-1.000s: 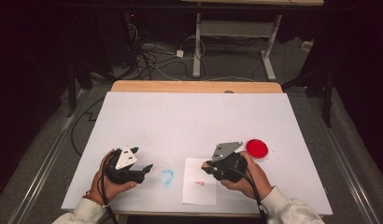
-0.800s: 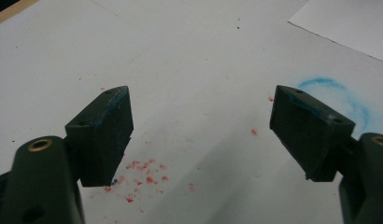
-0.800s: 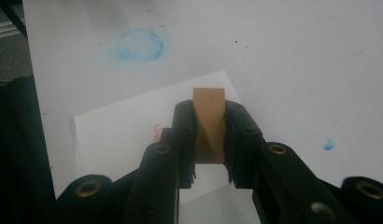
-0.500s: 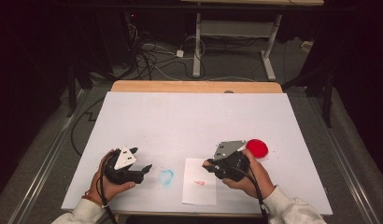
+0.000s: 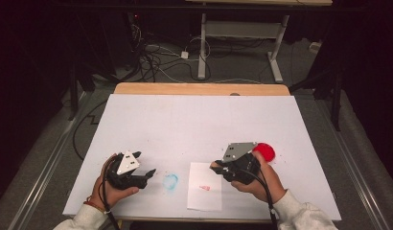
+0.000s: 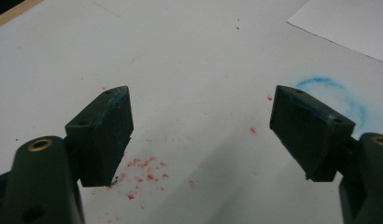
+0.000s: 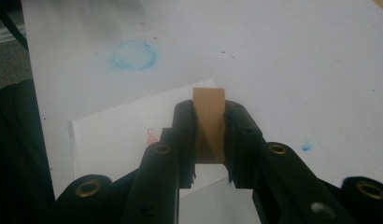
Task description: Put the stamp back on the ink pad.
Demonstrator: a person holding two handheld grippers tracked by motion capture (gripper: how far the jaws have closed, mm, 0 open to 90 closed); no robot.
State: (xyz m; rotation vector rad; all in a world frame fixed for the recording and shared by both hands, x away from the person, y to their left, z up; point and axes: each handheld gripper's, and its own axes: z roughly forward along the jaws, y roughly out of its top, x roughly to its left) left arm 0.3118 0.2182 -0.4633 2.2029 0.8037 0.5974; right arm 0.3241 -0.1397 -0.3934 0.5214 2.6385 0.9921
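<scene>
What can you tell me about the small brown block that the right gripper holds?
The block is a small flat-sided piece, light brown, and it looks like wood. The right gripper has its two black jaws shut on the block's two sides; its top end sticks out past the jaw tips. It is above the near edge of a white sheet of paper that bears a small red mark. Its lower end is hidden.

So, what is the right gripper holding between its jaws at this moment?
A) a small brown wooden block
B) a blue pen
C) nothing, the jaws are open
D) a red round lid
A: in the right gripper view the right gripper has its jaws closed on both sides of a small brown wooden block, held above the sheet of paper with a red mark on it.
</scene>
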